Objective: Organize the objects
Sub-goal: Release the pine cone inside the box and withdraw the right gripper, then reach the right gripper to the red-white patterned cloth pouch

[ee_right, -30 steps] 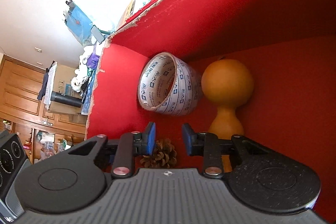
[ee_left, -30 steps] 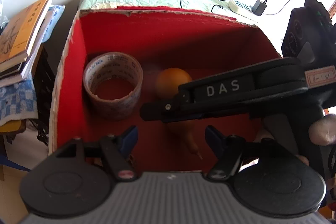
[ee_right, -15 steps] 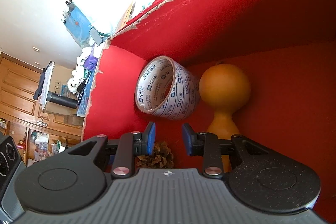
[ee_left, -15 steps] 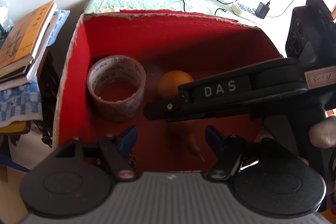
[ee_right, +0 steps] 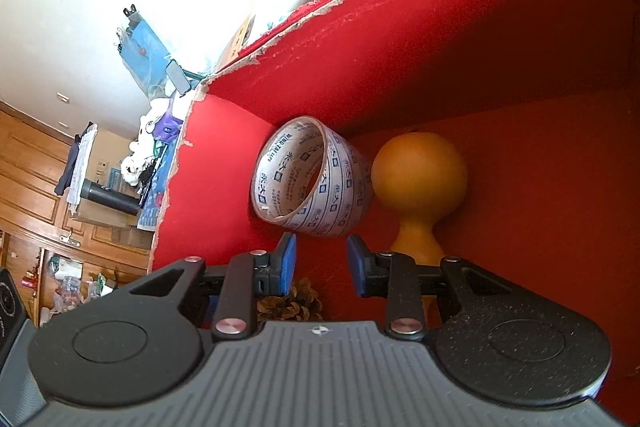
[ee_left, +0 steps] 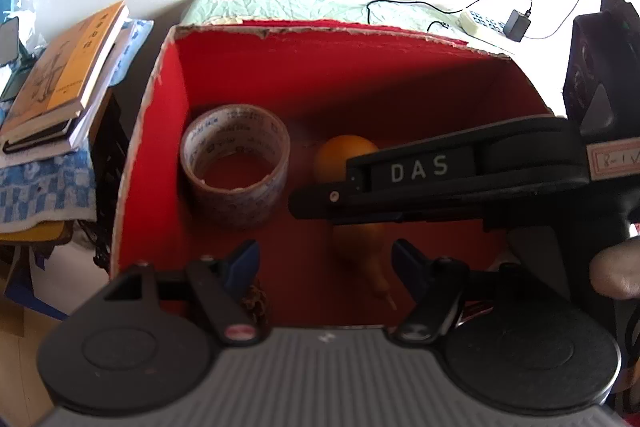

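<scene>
A red-lined box [ee_left: 160, 131] holds a roll of printed tape [ee_left: 235, 165], an orange gourd [ee_left: 344, 155] and a pine cone [ee_left: 253, 301]. My left gripper [ee_left: 324, 263] is open and empty above the box's near edge. My right gripper [ee_right: 320, 263] is open and empty inside the box, just short of the tape roll [ee_right: 308, 177], with the gourd [ee_right: 420, 175] to its right and the pine cone [ee_right: 292, 303] under it. In the left wrist view the right gripper's body [ee_left: 440, 175] reaches in from the right and covers part of the gourd.
A stack of books [ee_left: 60, 75] lies on a checked cloth left of the box. A charger and cable [ee_left: 516, 21] lie beyond it on a pale green cloth [ee_left: 280, 7]. Wooden cabinets [ee_right: 36, 187] stand far left in the right wrist view.
The left gripper has drawn back and up, so more of the box shows. The right gripper has eased back a little from the tape roll. Both stay open.
</scene>
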A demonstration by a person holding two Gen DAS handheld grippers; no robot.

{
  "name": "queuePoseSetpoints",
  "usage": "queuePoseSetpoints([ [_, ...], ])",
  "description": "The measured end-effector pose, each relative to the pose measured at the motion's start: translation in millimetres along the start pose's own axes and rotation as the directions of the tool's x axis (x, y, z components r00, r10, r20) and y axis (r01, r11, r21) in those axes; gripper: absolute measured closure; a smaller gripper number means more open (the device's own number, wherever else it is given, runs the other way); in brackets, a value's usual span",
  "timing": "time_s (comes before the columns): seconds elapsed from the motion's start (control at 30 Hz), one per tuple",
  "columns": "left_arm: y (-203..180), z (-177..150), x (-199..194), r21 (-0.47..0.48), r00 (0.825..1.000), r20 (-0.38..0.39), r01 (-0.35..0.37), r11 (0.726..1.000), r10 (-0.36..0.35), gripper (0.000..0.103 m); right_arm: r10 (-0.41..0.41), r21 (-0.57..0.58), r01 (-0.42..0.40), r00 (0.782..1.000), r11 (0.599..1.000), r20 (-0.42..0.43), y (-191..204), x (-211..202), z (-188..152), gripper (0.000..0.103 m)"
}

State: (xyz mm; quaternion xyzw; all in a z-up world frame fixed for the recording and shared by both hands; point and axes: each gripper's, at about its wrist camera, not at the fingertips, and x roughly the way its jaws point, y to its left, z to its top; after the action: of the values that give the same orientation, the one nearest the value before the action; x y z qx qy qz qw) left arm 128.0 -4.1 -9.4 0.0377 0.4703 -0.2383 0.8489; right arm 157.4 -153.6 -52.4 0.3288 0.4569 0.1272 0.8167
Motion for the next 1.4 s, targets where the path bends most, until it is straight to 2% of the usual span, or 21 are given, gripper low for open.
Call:
queuePoseSetpoints([
  [0.33, -7, -2, -3, -0.002, 0.999, 0.010, -0.047, 0.999, 0.047, 0.026, -0.029, -0.033, 0.030, 0.999, 0.999, 0.044, 2, -2, -4, 0.070],
  [0.53, -9, 0, -16, -0.004, 0.999, 0.034, -0.032, 0.999, 0.032, 0.024, -0.010, -0.049, 0.015, 0.995, 0.999, 0.094, 2, -6, -5, 0.070],
  [0.6, -11, -1, -23, 0.002, 0.998, 0.048, -0.036, 0.999, 0.036, 0.022, -0.026, -0.066, 0.034, 0.991, 0.997, 0.130, 7, -11, -8, 0.070],
  [0.7, -13, -4, -35, 0.016, 0.995, 0.080, -0.061, 0.998, 0.059, 0.018, -0.035, -0.089, 0.054, 0.978, 0.995, 0.207, 11, -22, -14, 0.070],
  [0.83, -10, -5, -48, 0.004, 0.993, 0.103, -0.063, 0.998, 0.062, 0.018, 0.030, -0.100, -0.001, 0.958, 0.995, 0.285, 14, -43, -21, 0.070],
  [1.07, -8, -8, -76, -0.010, 0.986, 0.155, -0.060, 0.998, 0.060, 0.018, 0.086, -0.247, 0.019, 0.909, 0.969, 0.408, 33, -88, -50, 0.069],
  [1.13, -10, -12, -85, -0.006, 0.984, 0.165, -0.064, 0.998, 0.064, 0.018, 0.109, -0.279, 0.009, 0.909, 0.960, 0.403, 32, -99, -57, 0.065],
  [1.23, -13, -22, -96, -0.005, 0.984, 0.171, -0.059, 0.998, 0.059, 0.018, 0.144, -0.322, -0.019, 0.919, 0.947, 0.367, 23, -115, -64, 0.065],
  [1.4, -22, -42, -106, 0.018, 0.987, 0.160, -0.038, 0.999, 0.034, 0.019, 0.203, -0.323, -0.112, 0.942, 0.940, 0.266, 2, -133, -74, 0.065],
])
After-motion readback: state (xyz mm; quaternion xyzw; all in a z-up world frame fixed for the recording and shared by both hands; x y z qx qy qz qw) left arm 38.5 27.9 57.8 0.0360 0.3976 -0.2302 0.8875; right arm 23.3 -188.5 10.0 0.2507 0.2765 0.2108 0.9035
